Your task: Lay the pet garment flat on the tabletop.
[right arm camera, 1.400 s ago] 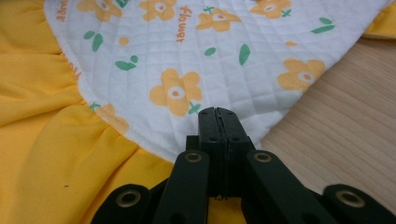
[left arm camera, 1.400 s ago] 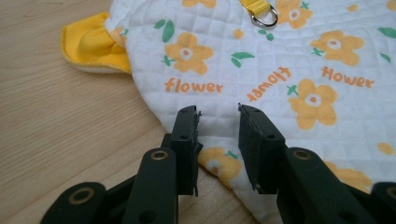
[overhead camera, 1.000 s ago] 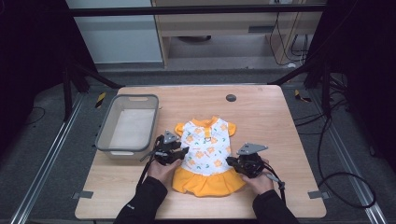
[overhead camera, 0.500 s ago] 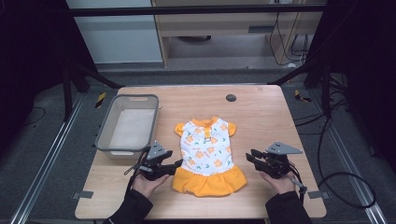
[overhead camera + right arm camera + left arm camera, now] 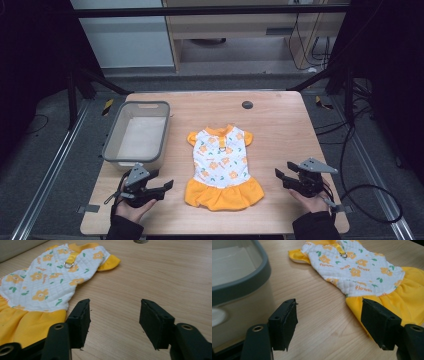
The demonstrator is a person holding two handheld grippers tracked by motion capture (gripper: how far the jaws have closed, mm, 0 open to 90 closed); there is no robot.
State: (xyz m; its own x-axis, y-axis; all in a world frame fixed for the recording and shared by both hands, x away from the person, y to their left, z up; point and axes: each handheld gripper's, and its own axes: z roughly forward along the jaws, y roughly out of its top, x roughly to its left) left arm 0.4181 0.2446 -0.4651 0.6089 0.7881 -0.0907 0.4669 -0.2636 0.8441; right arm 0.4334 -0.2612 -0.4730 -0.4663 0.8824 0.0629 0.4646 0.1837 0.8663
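High view: the left gripper (image 5: 167, 186) and right gripper (image 5: 280, 175) are held low over the near edge of the table (image 5: 280, 125), each with jaws spread wide and nothing gripped. Between the two grippers, apart from both, a small dress (image 5: 222, 167) is laid flat, its yellow skirt nearest and its white flowered top beyond. Just past the left jaws, on their outer side, a grey bin (image 5: 136, 133) is seen. Far beyond the right jaws, a dark round disc (image 5: 247, 105) is set in the table.
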